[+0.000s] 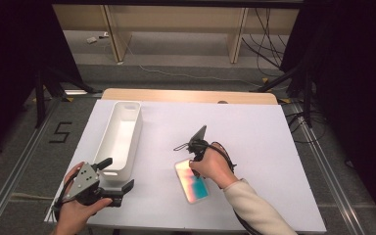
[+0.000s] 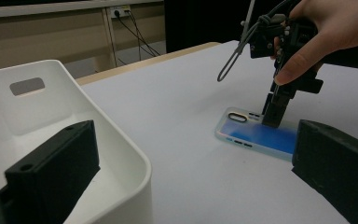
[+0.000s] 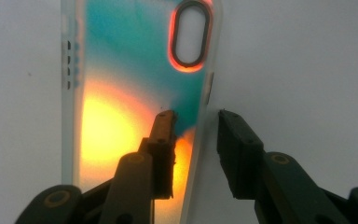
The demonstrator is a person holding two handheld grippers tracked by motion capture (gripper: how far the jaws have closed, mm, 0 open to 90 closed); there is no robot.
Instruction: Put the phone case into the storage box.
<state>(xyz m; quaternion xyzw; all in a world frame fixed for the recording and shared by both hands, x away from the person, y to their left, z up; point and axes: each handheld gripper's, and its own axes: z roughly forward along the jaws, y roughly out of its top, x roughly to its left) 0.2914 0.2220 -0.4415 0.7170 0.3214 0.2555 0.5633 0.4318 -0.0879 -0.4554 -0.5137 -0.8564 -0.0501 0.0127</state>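
- We see a phone case (image 1: 192,182) lying flat on the white table (image 1: 254,147), near the front edge and right of centre; iridescent teal-to-orange, with an oval camera cutout.
- Right gripper (image 1: 194,157) points down at the case's far end, held by the right hand (image 1: 214,169).
- In the right gripper view, the right gripper (image 3: 196,123) straddles one long edge of the case (image 3: 135,93): one jaw is inside over the coloured face, the other outside over the table.
- Jaws partly spread with a visible gap each side of the rim; we can't see the pads pressing, so we call it not yet pinching.
- In the left gripper view, the right gripper's tip sits on the case (image 2: 256,135) just beside the cutout.
- Left gripper (image 1: 115,178) is at the front left, held by the left hand (image 1: 76,210), level, jaws wide apart with nothing between the pads.
- The near corner of a white bin (image 1: 122,134) sits between the left jaws in its own view (image 2: 121,154); no contact seen.
- Bin is left of the case, well apart, lengthwise front to back.
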